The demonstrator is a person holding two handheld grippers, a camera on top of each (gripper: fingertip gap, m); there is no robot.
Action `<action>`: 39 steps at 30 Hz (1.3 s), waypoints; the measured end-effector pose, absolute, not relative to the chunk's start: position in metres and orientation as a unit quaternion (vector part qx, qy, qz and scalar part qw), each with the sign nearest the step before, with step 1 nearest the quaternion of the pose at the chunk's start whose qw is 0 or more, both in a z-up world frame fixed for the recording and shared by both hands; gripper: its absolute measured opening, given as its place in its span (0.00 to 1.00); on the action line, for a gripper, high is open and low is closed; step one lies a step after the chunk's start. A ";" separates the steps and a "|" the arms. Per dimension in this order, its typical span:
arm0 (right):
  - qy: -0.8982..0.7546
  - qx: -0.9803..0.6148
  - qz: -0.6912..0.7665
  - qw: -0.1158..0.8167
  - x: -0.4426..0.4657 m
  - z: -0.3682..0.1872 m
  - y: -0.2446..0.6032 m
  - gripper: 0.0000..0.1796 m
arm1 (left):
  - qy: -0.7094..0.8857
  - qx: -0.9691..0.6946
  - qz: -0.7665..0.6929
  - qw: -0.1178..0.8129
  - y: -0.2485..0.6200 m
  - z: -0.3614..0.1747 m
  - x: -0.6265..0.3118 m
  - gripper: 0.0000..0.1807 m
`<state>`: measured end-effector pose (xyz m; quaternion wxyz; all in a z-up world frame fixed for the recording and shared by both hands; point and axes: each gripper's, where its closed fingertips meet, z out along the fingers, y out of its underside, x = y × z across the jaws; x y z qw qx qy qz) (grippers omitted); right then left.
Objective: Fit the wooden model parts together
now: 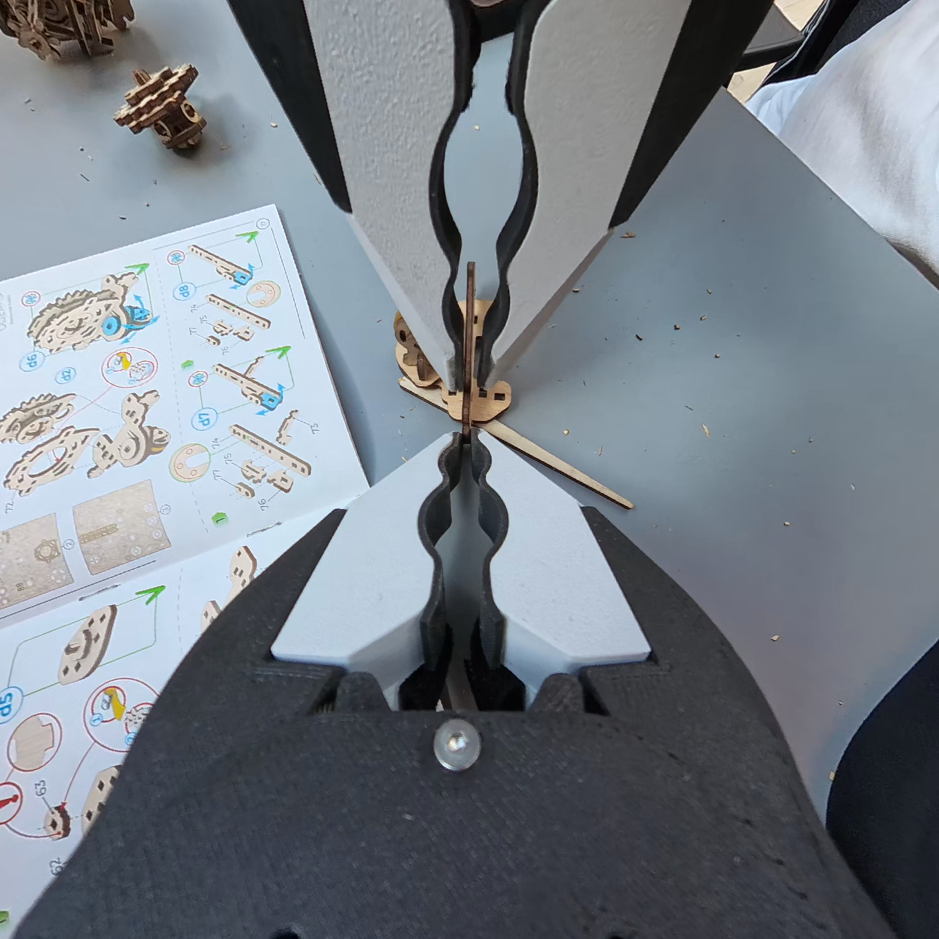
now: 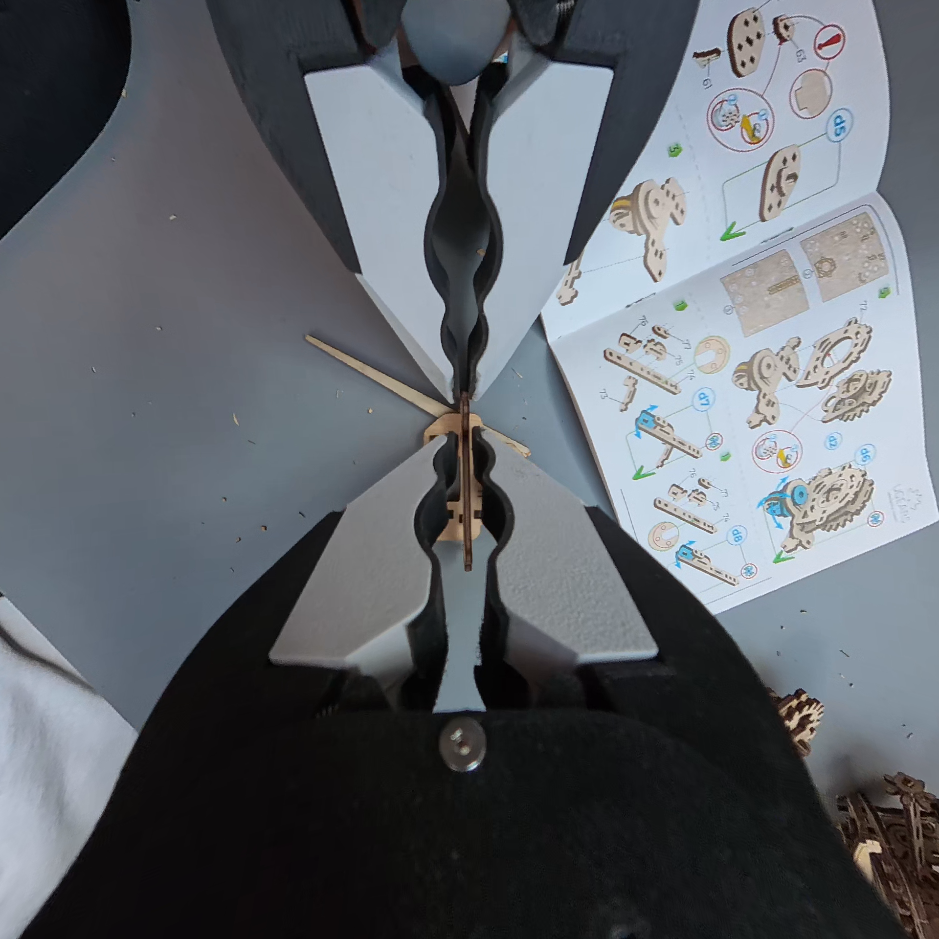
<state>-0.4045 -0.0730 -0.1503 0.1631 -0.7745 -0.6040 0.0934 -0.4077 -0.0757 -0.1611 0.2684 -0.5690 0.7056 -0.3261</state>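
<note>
A thin wooden plate (image 1: 470, 305) stands edge-on between the two grippers, which face each other tip to tip. My left gripper (image 1: 466, 438) is shut on its near end. My right gripper (image 2: 460, 446) is shut on the plate (image 2: 465, 508), which runs back between its fingers. Under them a flat slotted wooden part (image 1: 490, 401) lies on the grey table, seen also in the right wrist view (image 2: 447, 526). I cannot tell whether the plate is seated in it. A thin wooden stick (image 1: 559, 467) lies beneath, pointing right.
An open instruction booklet (image 1: 152, 381) lies left of the grippers, also in the right wrist view (image 2: 762, 355). Built gear assemblies (image 1: 162, 109) stand at the far left. A white sleeve (image 1: 864, 127) is at the table's right edge. Wood chips are scattered about. My left and right fingertips are right by each other.
</note>
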 end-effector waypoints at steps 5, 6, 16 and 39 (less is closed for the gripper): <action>-0.603 -0.778 0.089 0.154 -0.403 -0.154 -0.073 0.02 | 0.706 -0.569 -0.326 0.269 -0.076 -0.161 -0.408 0.01; -0.603 -0.777 0.090 0.156 -0.403 -0.154 -0.073 0.02 | 0.706 -0.569 -0.326 0.269 -0.076 -0.161 -0.408 0.01; -0.585 -0.796 0.108 0.108 -0.402 -0.156 -0.076 0.01 | 0.706 -0.568 -0.325 0.270 -0.076 -0.161 -0.408 0.01; -0.581 -0.801 0.074 0.123 -0.403 -0.160 -0.077 0.02 | 0.707 -0.567 -0.325 0.271 -0.076 -0.161 -0.410 0.01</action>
